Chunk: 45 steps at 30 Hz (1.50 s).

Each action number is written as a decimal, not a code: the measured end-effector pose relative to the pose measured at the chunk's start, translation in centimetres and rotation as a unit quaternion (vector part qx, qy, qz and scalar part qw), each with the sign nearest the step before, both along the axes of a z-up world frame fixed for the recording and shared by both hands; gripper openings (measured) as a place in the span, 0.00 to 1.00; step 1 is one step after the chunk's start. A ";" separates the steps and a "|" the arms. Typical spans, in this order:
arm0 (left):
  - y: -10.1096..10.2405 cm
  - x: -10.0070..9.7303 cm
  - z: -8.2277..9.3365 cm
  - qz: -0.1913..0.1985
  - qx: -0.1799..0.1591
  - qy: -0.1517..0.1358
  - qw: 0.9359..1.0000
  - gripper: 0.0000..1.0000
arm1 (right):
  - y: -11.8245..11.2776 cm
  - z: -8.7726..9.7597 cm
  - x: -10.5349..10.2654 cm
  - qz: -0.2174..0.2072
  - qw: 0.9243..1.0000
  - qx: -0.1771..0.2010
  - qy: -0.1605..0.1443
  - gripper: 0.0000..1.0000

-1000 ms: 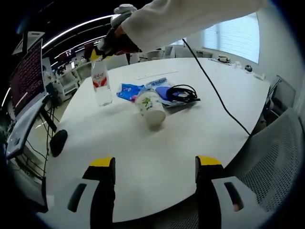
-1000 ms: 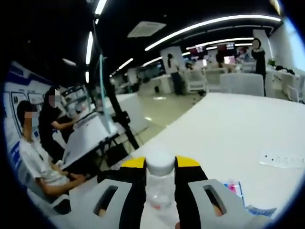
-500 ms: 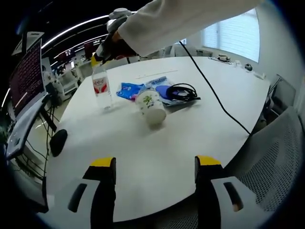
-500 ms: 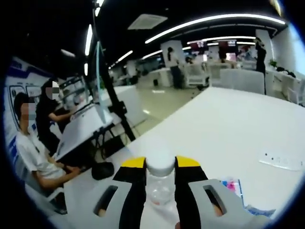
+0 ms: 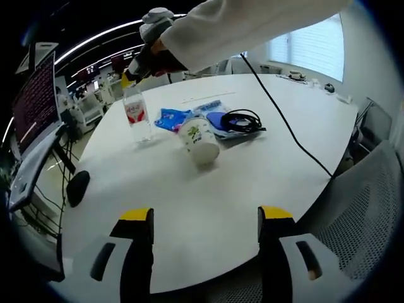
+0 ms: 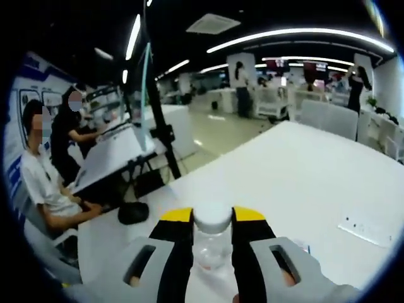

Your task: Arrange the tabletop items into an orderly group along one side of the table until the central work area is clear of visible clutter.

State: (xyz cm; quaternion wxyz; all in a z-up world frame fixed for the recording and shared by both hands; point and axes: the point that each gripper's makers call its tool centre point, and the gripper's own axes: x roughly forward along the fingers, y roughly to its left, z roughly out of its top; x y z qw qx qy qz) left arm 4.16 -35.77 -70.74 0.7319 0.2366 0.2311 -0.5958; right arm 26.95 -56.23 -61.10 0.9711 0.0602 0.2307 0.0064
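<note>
So my right hand-held gripper (image 6: 212,235) has its yellow-tipped jaws pinched on the neck of the clear plastic water bottle with a white cap and red label (image 5: 136,112), cap poking up between them. From the left gripper view the bottle stands upright near the far left edge of the round white surface (image 5: 252,170), and my white sleeve (image 5: 246,25) reaches over to it from the top.

My left hand-held gripper (image 5: 206,218) is hanging over the near edge of the surface, jaws wide apart, nothing in them.

Middle of the surface is a bit of a pile: a white paper cup with a green print (image 5: 199,140) lying on its side, just behind it a blue plastic packet (image 5: 169,118), and a coiled black cable (image 5: 242,121) resting on top of more blue stuff. A small black oval thing (image 5: 77,187) sits off by the left edge, can't tell what it is.
</note>
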 end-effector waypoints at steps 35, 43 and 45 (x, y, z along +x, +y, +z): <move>0.1 0.3 0.1 0.003 0.001 -0.009 1.000 0.69 | 1.5 -1.6 -2.2 0.045 0.998 -0.017 0.037 0.42; -0.1 0.4 0.5 0.004 -0.011 -0.012 1.000 0.73 | 0.3 -1.0 -5.4 0.033 0.999 -0.001 0.031 0.52; -0.1 0.4 0.5 0.004 -0.011 -0.012 1.000 0.74 | -0.1 -0.9 -6.3 0.026 0.999 0.005 0.030 0.54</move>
